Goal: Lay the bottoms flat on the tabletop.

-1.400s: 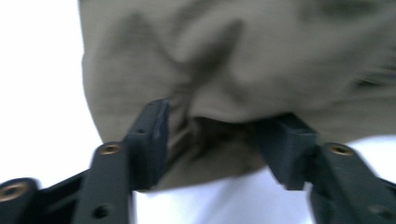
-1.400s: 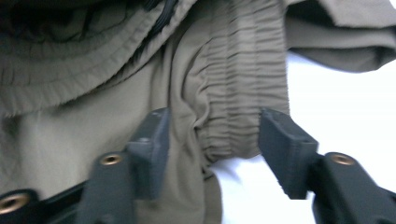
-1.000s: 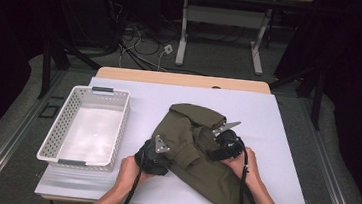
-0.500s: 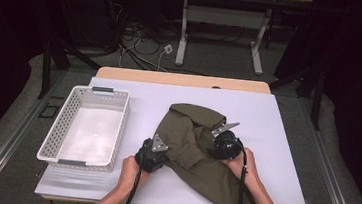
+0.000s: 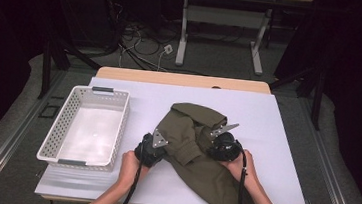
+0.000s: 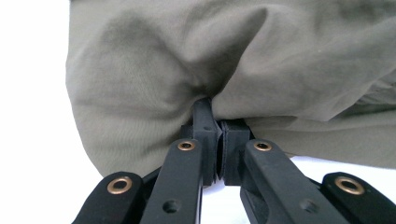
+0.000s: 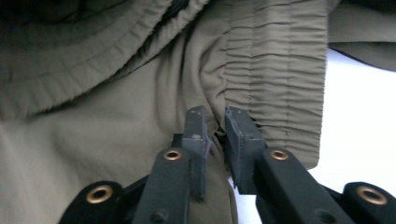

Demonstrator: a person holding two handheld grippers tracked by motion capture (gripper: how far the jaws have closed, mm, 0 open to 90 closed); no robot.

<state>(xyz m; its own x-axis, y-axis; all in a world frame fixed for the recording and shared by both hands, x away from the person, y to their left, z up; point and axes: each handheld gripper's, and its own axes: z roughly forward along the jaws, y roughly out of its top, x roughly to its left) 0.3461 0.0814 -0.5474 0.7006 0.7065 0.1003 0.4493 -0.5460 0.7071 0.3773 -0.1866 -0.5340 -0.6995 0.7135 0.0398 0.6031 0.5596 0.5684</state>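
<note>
1. Olive garment (image 5: 199, 149) lies mid-table, basket (image 5: 86, 125) at its 9 o'clock.
2. Left gripper (image 6: 212, 121) is clamped on a fabric fold; a thin pinch may slip.
3. Right gripper (image 7: 215, 123) has just been closing on the waistband, cloth between the jaws; uneven pull could bunch it.

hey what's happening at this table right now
A person is working an olive-green garment on a white table with a hand-held gripper in each hand. The left gripper has pinched a fold of the cloth. The right gripper has just been closing its jaws on fabric beside the elastic band, with a small gap left. A white basket sits to the left.
</note>
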